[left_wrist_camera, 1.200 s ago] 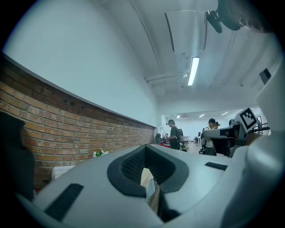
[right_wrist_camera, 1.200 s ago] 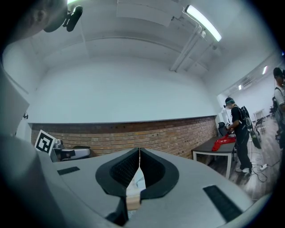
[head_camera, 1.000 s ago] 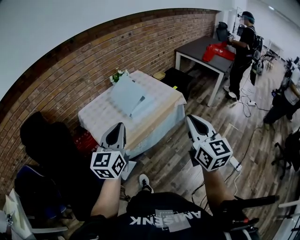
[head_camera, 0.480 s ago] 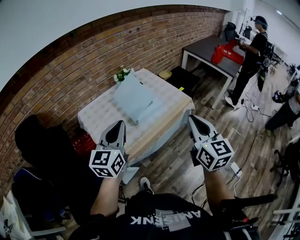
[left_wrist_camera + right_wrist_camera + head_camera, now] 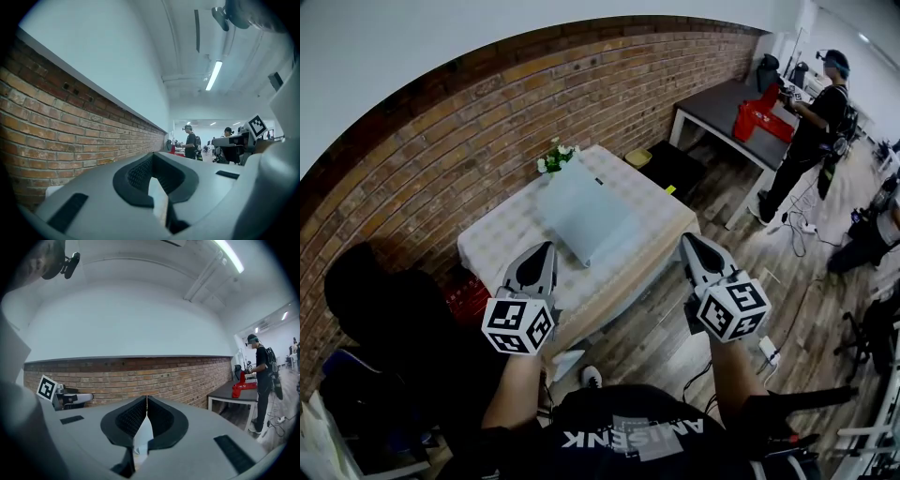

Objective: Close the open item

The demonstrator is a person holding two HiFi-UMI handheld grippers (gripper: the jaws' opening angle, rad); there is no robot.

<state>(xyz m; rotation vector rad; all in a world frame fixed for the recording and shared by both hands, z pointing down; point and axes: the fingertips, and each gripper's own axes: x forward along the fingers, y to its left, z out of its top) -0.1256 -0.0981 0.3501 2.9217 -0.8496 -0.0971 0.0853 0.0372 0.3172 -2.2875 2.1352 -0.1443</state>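
**A:** Location of the item to be closed?

**B:** The laptop [image 5: 586, 220] lies near the middle of the cloth-covered table [image 5: 502, 239]. The lid appears to be raised and tilted. The hinge is too small to confirm.

**A:** Adjacent items?

**B:** A small bunch of flowers [image 5: 555, 156] stands at the table's far edge, just beyond the laptop. The brick wall [image 5: 441, 141] runs behind the table.

**A:** Left claw status?

**B:** The left gripper [image 5: 546, 249] is on the near side of the table, apart from the laptop. In the left gripper view its pads [image 5: 136, 171] meet at the tips. It is closed, with nothing between the jaws.

**A:** Right claw status?

**B:** The right gripper [image 5: 686, 240] is level with the left one, over the wood floor [image 5: 656, 328] off the table's near corner. In the right gripper view its pads [image 5: 161, 416] are pressed together along the centre line. It is closed and empty.

**A:** Remainder of the room?

**B:** A dark table [image 5: 722, 103] stands further along the wall, carrying a red object [image 5: 759, 122]. Another person [image 5: 820, 122] stands at it.
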